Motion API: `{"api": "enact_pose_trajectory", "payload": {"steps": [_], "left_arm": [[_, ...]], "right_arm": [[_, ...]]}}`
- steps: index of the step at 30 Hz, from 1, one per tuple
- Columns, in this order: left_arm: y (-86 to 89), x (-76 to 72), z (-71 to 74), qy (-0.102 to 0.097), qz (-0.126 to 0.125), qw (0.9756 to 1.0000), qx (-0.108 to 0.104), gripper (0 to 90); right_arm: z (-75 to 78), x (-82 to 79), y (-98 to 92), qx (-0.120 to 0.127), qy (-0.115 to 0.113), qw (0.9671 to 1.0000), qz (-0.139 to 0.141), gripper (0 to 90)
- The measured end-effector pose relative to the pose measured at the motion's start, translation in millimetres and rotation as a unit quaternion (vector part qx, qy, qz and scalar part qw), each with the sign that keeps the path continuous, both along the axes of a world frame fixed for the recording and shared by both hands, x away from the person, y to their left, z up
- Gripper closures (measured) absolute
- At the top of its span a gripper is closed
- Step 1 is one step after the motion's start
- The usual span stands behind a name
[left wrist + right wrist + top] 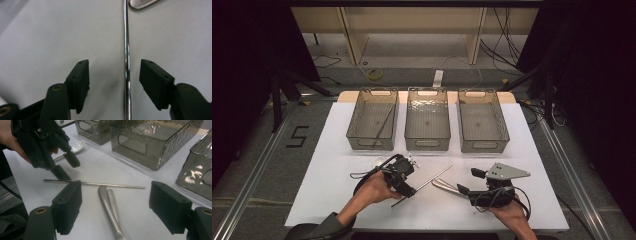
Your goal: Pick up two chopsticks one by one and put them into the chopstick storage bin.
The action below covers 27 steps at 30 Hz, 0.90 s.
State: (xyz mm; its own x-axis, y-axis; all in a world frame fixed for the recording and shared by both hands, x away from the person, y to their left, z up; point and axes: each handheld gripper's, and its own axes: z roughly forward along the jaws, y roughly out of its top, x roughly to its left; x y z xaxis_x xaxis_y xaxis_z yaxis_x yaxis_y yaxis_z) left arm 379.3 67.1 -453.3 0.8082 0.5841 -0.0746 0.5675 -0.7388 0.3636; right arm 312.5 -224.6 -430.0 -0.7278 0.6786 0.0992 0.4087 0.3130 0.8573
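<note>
1. The metal rod (127, 62) lies flat on the white worktop (337, 150), between the spread jaws of the left gripper (113, 80), untouched
2. The rod should be centred before pinching
3. The right gripper (117, 205) is held spread, nothing gripped

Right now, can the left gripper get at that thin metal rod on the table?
Probably yes: the left gripper already straddles the metal rod, jaws apart on either side with bare table around and nothing between.

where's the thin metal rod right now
The thin metal rod lies flat on the white table, front centre in the high view, between the open jaws of the left gripper, with the spoon handles just to its right.
</note>
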Motion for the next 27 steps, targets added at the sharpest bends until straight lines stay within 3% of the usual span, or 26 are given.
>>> {"api": "enact_pose_trajectory", "payload": {"steps": [11,20,27], "left_arm": [[-6.3,0.3,-4.9,0.006,-0.008,0.9999,0.007,57.2],[-11.3,-1.8,-5.5,0.002,-0.017,0.9998,0.009,63.8],[-14.0,-2.3,-9.3,-0.004,-0.022,0.9995,0.023,70.0]], "right_arm": [[0.2,-0.2,0.3,-0.001,0.000,1.0000,-0.001,27.3],[-0.3,0.2,0.5,-0.001,0.000,1.0000,-0.001,27.3],[-0.1,0.0,0.6,-0.003,0.000,1.0000,-0.001,27.3]]}}
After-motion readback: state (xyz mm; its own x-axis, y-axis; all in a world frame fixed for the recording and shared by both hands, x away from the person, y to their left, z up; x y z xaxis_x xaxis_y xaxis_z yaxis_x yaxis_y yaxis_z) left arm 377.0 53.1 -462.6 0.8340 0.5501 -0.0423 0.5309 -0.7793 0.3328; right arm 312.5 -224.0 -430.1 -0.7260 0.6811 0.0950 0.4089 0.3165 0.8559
